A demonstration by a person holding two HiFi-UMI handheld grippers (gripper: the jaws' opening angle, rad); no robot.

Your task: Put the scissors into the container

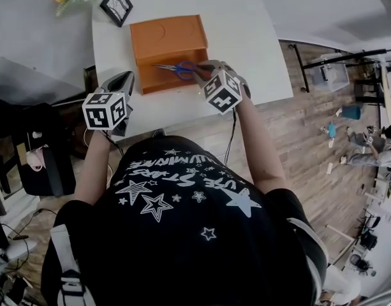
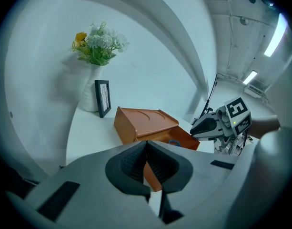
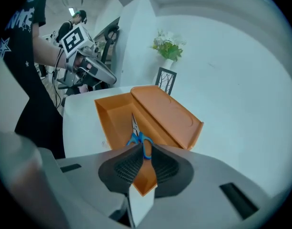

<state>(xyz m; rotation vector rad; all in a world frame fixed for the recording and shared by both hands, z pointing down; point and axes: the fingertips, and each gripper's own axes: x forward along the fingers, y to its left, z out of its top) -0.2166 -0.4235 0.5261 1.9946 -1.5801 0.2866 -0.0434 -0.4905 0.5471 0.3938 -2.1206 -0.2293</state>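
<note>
Two tongs are in play, but only my right tongs [image 3: 142, 152] is doing any work. It is clenched on the blue handle of the scissors [image 3: 135, 130], with the blades running straight out ahead of its tips and over the open half of the container [image 3: 112, 119]. I hold by the handle so the pointed end leads in and the scissors line up with the container's length. That way, I judge, they should lie flat inside rather than bridge a wall. The lid [image 3: 166, 111] lies thrown open just to the right of the tongs' line, so nothing stands over the opening. In the head view the scissors reach across the opening in front of the right tongs, but I cannot tell whether the blades touch the floor of the container. My left tongs [image 2: 146, 151] is pressed together on nothing, low at the near edge of the counter [image 1: 246, 37]. The container is ahead of it and to its right, and the two are apart. The container looks steady enough alone, so I judge it needs no bracing. Flowers [image 2: 95, 46] and a frame [image 2: 103, 97] stand beyond the container, well ahead of both tongs and clear of the path. As I read it, what remains is to lower a little and let go.
</note>
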